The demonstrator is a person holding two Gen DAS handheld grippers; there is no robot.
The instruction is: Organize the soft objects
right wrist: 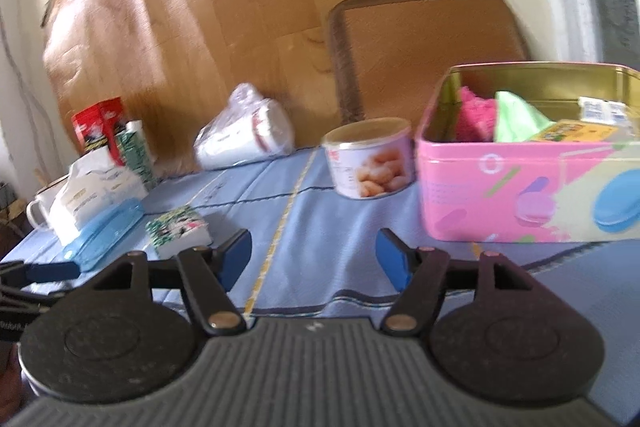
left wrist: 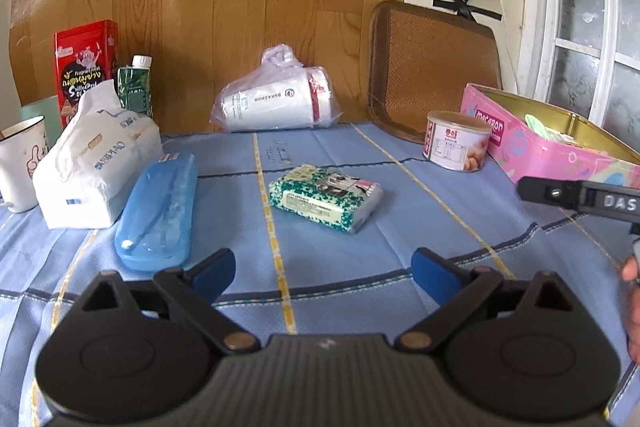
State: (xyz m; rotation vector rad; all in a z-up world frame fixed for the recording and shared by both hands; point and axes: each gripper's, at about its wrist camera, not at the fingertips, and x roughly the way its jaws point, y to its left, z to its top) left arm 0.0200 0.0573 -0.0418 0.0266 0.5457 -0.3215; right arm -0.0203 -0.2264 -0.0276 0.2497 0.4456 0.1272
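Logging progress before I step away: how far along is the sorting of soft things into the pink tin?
Partly done. The pink tin already holds a pink fluffy item, a green cloth and small packs. Nothing is in hand: the left gripper and right gripper are both open and empty. Still out on the blue cloth: the green tissue pack and the white tissue pack.

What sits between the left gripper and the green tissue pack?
Nothing: the left wrist view shows only bare blue tablecloth between the open left gripper and the green tissue pack.
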